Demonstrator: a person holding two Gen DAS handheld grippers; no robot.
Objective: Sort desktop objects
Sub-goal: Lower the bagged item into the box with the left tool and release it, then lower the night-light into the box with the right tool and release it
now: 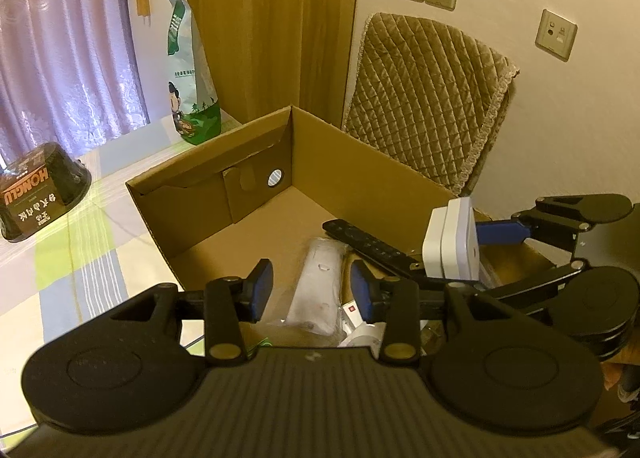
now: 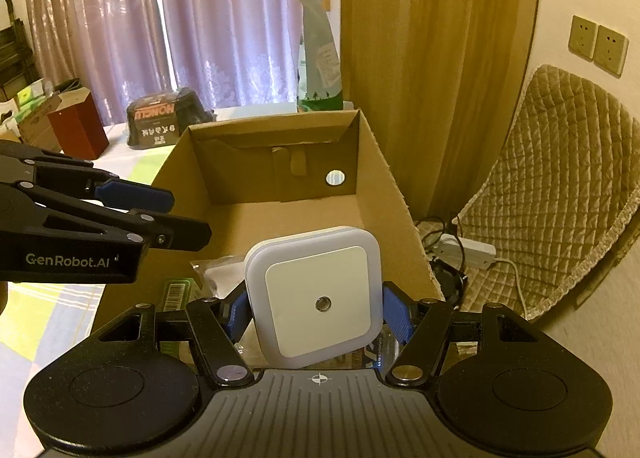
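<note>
Right gripper (image 2: 316,316) is clamping the white night light (image 2: 314,294) at lower centre, over the cardboard box (image 2: 384,162); left gripper (image 1: 312,290) is hovering apart, empty.

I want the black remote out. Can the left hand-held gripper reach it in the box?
Probably yes: the left hand-held gripper is open and empty above the cardboard box, and the black remote lies uncovered just ahead.

A remote (image 1: 368,246) lies in the box (image 1: 224,194) — bag (image 1: 190,74) behind (on the table (image 1: 80,258)).
</note>
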